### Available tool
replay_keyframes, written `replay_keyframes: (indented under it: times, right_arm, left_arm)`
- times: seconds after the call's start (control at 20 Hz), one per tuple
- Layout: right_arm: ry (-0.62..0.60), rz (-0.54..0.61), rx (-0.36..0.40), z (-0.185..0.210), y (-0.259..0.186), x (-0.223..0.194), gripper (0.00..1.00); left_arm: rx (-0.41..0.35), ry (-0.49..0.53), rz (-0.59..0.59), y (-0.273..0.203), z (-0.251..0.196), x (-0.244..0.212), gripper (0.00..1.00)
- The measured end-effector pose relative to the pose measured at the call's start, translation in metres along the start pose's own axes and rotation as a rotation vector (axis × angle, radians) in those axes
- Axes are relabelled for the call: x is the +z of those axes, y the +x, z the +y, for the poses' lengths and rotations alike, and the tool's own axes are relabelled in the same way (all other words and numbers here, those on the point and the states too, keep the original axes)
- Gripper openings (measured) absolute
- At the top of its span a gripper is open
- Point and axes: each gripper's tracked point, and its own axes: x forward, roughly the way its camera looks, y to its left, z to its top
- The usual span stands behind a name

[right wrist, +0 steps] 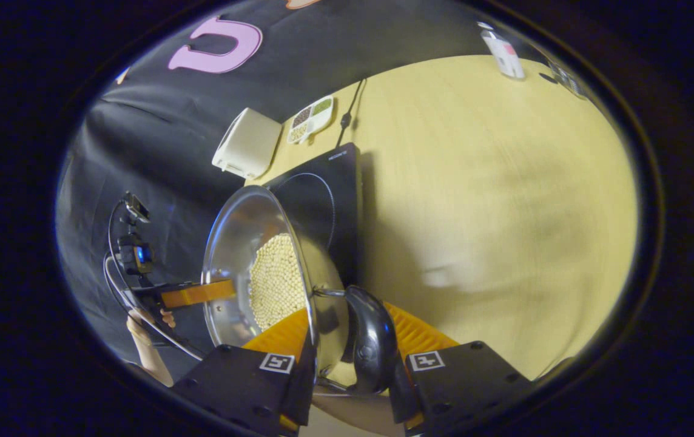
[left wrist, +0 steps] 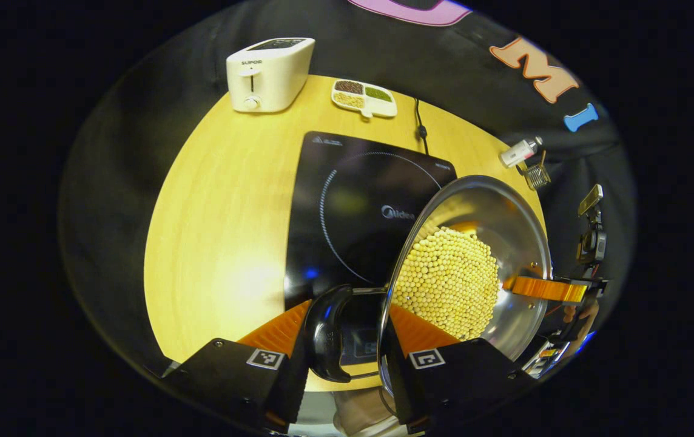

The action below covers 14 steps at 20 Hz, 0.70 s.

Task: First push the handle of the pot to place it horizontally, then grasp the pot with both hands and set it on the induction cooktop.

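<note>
Pot (left wrist: 474, 261) | both tools pinching side handles, lifted tilted | remaining: set on cooktop (left wrist: 353, 206)

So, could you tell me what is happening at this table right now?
A person is carrying a steel pot of yellow beans with two grippers. The left gripper clamps one black handle, the right gripper the other handle. The pot is over the cooktop edge, not yet set down.

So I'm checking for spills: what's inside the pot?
The pot holds a heap of small yellow beans, all inside. The pot's bottom beneath them is covered.
</note>
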Motion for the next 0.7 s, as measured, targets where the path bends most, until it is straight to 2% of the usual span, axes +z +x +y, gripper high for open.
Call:
replay_keyframes:
  times: [0.25, 0.7]
  right_arm:
    - [0.006, -0.027, -0.017, 0.014, 0.031, 0.024, 0.48]
    - [0.011, -0.070, -0.055, 0.011, 0.061, 0.053, 0.48]
  left_arm:
    - [0.022, 0.017, -0.039, 0.008, 0.028, 0.028, 0.60]
    - [0.026, 0.037, -0.059, 0.032, 0.044, 0.055, 0.60]
